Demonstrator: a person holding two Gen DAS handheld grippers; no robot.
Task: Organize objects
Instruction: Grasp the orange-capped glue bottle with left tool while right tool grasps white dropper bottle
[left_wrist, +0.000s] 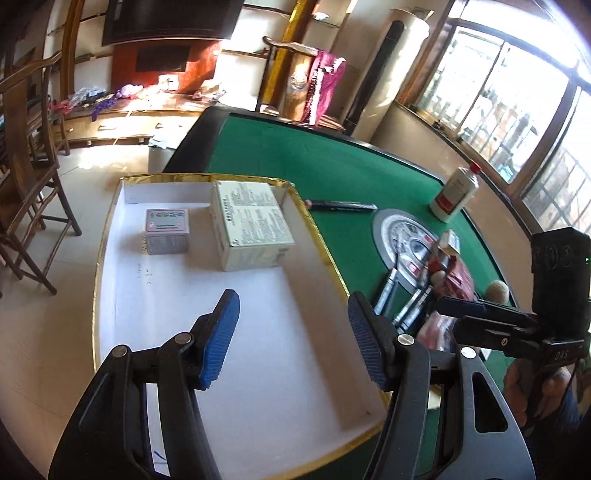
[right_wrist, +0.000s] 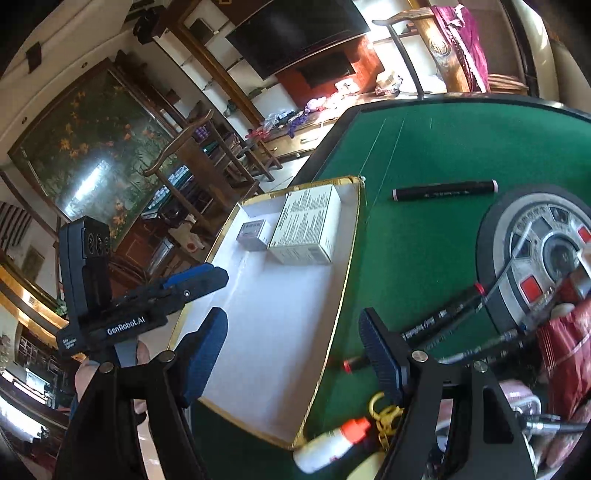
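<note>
A shallow white tray with a gold rim (left_wrist: 321, 240) (right_wrist: 347, 266) lies on the green table. Inside it, at the far end, a small grey box (left_wrist: 166, 230) (right_wrist: 255, 234) sits next to a larger cream box (left_wrist: 253, 221) (right_wrist: 308, 229). My left gripper (left_wrist: 293, 339) hangs open above the tray's near half with nothing between its blue pads; from the right wrist it shows side-on (right_wrist: 218, 275). My right gripper (right_wrist: 293, 354) is open over the tray's right edge, empty too, and appears at the right of the left wrist view (left_wrist: 439, 304).
A black marker (left_wrist: 340, 205) (right_wrist: 443, 190) lies on the felt past the tray. Right of it are a round silver panel (right_wrist: 546, 251), several pens (right_wrist: 443, 314), a red pouch (right_wrist: 565, 347), a white bottle (left_wrist: 456, 194), another bottle (right_wrist: 328, 446), and yellow clips (right_wrist: 384, 413).
</note>
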